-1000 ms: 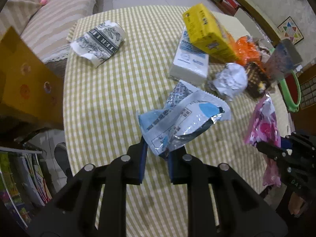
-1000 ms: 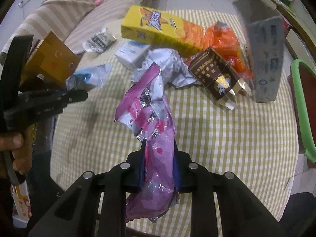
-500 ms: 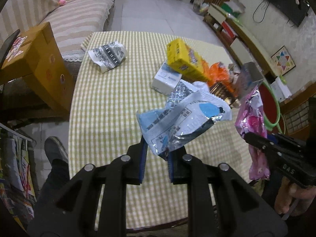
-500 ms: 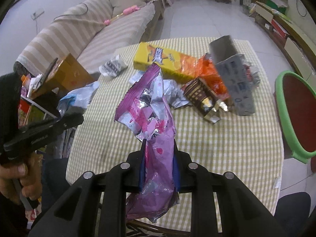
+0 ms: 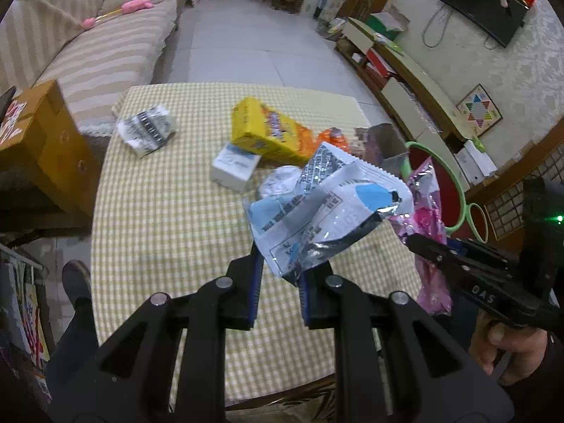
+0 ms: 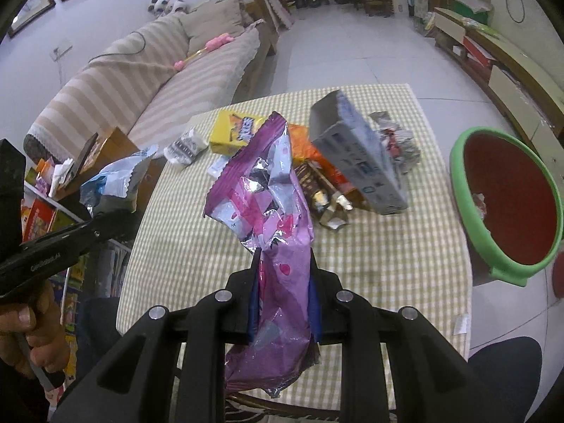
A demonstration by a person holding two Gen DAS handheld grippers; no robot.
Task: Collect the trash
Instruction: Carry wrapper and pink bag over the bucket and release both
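My left claw (image 5: pixel 278 275) is clamped on the lower corner of the blue and white wrapper (image 5: pixel 328 208), which fans up and to the right from the jaws, clear of the checked table (image 5: pixel 158 211). My right claw (image 6: pixel 283 282) is pinched across the middle of the pink wrapper (image 6: pixel 268 190); its long axis runs nearly straight away from me, the torn foil mouth at the far end and a limp tail hanging below the jaws on the near side. Both pieces hang in the air above the near half of the table, not touching it.

What the next move turns on, I judge, is the green-rimmed bin (image 6: pixel 507 204). It stands off the right edge of the table, to the right of my right claw and slightly farther off, mouth tilted open toward me. So my right hand is the nearer one and the pink wrapper should go in first; my left has to cross the whole width of the table

The yellow box (image 5: pixel 261 130), the grey carton (image 6: pixel 356 155) and the brown chocolate wrapper (image 6: pixel 317 190) lie on the far half, uncollected
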